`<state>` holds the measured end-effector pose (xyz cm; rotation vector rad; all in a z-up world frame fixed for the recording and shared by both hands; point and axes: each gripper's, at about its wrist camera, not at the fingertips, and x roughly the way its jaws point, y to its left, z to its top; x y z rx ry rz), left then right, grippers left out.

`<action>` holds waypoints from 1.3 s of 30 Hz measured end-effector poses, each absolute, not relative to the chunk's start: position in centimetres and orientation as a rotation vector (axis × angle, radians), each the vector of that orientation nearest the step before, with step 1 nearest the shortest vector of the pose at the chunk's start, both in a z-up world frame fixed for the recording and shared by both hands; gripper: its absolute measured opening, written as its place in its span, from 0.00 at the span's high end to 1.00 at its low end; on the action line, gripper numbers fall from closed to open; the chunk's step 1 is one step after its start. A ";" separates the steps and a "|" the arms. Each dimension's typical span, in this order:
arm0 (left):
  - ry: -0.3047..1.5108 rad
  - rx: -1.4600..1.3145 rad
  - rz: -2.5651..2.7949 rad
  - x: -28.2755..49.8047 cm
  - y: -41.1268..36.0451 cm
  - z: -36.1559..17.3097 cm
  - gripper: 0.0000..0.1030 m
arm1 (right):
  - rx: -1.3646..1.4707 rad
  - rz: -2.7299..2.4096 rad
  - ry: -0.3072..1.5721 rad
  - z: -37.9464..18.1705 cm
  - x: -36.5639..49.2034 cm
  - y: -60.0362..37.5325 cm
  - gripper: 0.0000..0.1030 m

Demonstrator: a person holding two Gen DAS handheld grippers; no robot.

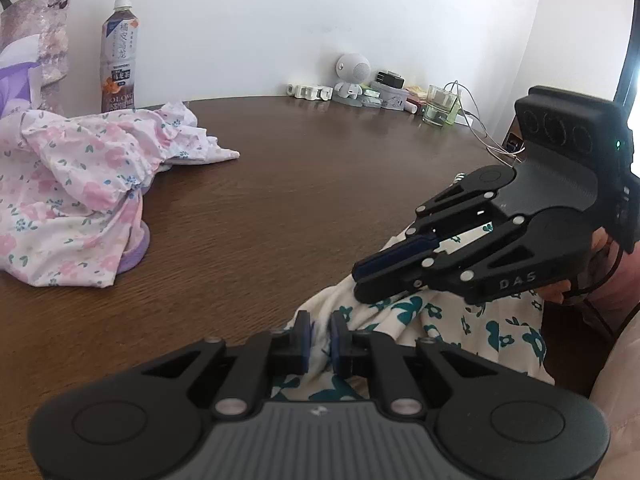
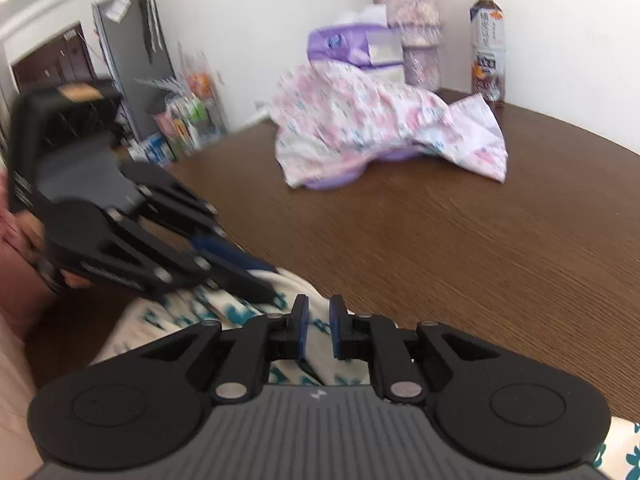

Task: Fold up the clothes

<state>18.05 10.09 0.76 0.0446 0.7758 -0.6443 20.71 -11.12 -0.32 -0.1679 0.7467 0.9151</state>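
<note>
At the near edge of the brown table (image 1: 280,200), 2 grippers pinch 1 cream cloth with teal flowers (image 1: 460,324): left gripper (image 1: 319,334) and right gripper (image 2: 319,330), fingers narrowed onto fabric. Pink floral garment (image 1: 80,200) lies well apart.

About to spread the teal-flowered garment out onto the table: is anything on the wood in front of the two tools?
Nothing visible lies on the table directly ahead of the teal-flowered garment. The pink floral clothes pile sits further back towards the left, with a bottle behind it.
</note>
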 end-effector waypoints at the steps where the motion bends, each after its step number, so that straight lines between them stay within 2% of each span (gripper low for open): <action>1: 0.768 0.046 -0.638 17.9 10.1 0.9 0.90 | -0.168 0.914 0.744 -0.4 20.7 -11.2 0.90; 6: 0.683 -0.007 -0.590 16.8 11.2 2.3 0.86 | -0.160 0.921 0.721 -0.8 20.4 -11.7 0.90; 8: 0.659 -0.038 -0.585 17.1 11.6 2.8 0.77 | -0.161 0.926 0.717 -0.8 20.4 -11.7 0.90; 12: 0.713 -0.036 -0.641 18.8 10.9 2.3 0.71 | -0.163 0.931 0.714 -0.8 20.4 -11.7 0.90; 16: 0.774 -0.022 -0.671 20.2 10.4 1.1 0.75 | -0.158 0.937 0.715 -0.7 20.4 -11.8 0.90; 18: 0.795 -0.039 -0.705 20.5 10.6 0.4 0.90 | -0.146 0.940 0.713 -0.5 20.5 -12.0 0.89; 20: 0.786 -0.015 -0.720 20.1 10.5 0.4 0.94 | -0.124 0.935 0.704 -0.1 20.6 -12.3 0.89; 24: 0.769 0.012 -0.762 19.4 10.5 0.7 0.94 | -0.050 0.925 0.667 0.6 20.7 -12.9 0.89; 32: 0.795 -0.022 -0.766 19.8 10.9 0.4 0.92 | -0.160 0.901 0.705 -0.9 20.4 -11.5 0.89; 34: 0.768 -0.010 -0.727 19.2 11.1 0.9 0.88 | -0.170 0.899 0.701 -1.0 20.2 -11.4 0.89; 39: 0.660 -0.031 -0.605 17.0 12.0 2.4 0.88 | -0.176 0.897 0.690 -1.2 20.1 -11.4 0.89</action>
